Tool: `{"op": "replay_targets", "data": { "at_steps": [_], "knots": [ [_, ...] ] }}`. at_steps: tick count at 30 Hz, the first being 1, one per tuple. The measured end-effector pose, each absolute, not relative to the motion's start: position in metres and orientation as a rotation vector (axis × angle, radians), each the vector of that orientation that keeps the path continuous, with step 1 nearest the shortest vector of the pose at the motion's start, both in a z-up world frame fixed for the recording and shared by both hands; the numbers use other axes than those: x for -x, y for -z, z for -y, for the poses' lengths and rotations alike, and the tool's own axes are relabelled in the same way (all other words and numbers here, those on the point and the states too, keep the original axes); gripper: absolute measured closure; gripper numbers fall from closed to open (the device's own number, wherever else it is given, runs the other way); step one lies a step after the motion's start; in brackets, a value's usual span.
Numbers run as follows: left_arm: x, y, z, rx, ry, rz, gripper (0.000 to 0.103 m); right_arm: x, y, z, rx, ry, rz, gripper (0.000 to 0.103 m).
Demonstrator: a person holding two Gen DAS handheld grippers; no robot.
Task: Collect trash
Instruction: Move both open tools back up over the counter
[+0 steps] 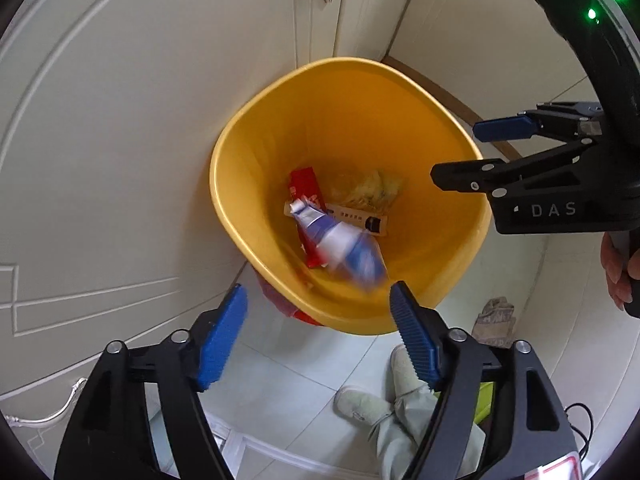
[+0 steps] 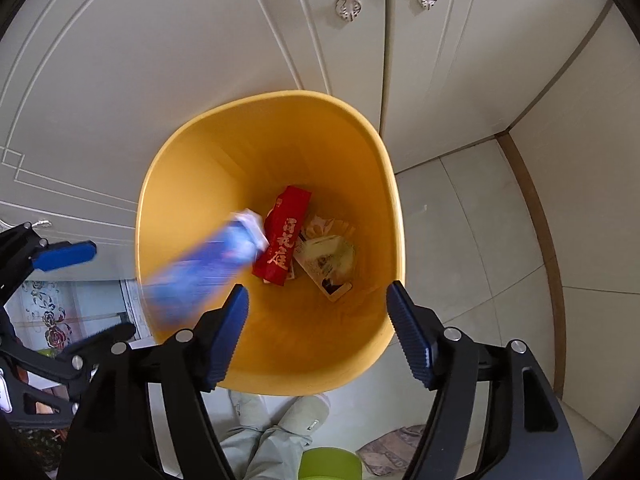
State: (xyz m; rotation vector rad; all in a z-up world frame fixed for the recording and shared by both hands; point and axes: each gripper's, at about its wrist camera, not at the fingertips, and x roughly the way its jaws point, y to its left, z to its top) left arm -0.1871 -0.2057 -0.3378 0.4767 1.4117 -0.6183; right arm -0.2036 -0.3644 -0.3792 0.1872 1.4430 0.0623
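I hold both grippers over the yellow bin [image 1: 256,148], pointing almost straight down into it. My left gripper [image 1: 318,308] stands with its blue pads well apart and nothing pressed between them; its gap sits over the bin's rim at about 6 o'clock. My right gripper [image 2: 316,308] is likewise spread wide and empty, its pads on either side of the bin's near wall. In the left wrist view the right gripper shows at 3 o'clock, reaching in over the rim, and part of my hand [image 1: 618,270] shows on its handle at the picture's edge.

A blue and white wrapper [image 1: 344,244] is a blur inside the bin (smeared, so its print cannot be read); in the left view it lies just beyond my left pads, toward 12 o'clock of them, touching neither. In the right wrist view the same smear runs across the bin's left rim, between 8 and 9 o'clock.

On the bin's floor lies a red packet [image 2: 284,240] with gold lettering, and just beside it, at its 3 o'clock in the right view, a pale carton [image 2: 328,264] and some clear crinkled wrapping. The bin stands on pale floor tiles [image 2: 460,240] against cream cabinet doors [image 2: 200,60] with ornate metal handles at 12 o'clock. At 6 o'clock my light trousers and slippers [image 2: 308,412] show below the bin, with a green cup [image 2: 330,464] beside them.
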Motion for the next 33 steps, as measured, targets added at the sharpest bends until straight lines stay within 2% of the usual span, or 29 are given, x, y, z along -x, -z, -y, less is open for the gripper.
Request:
{"op": "replay_targets", "data": {
  "at_steps": [18, 24, 33],
  "knots": [
    [0.196, 0.307, 0.207, -0.474, 0.621, -1.378, 0.028, 0.227, 0.341, 0.356, -0.214, -0.055, -1.404, 0.031],
    [0.215, 0.277, 0.196, -0.454, 0.624, -1.356, 0.028, 0.242, 0.300, 0.344, -0.204, -0.053, -1.361, 0.031],
    [0.253, 0.208, 0.161, -0.398, 0.614, -1.277, 0.028, 0.283, 0.200, 0.320, -0.104, 0.038, -1.211, 0.031]
  ]
}}
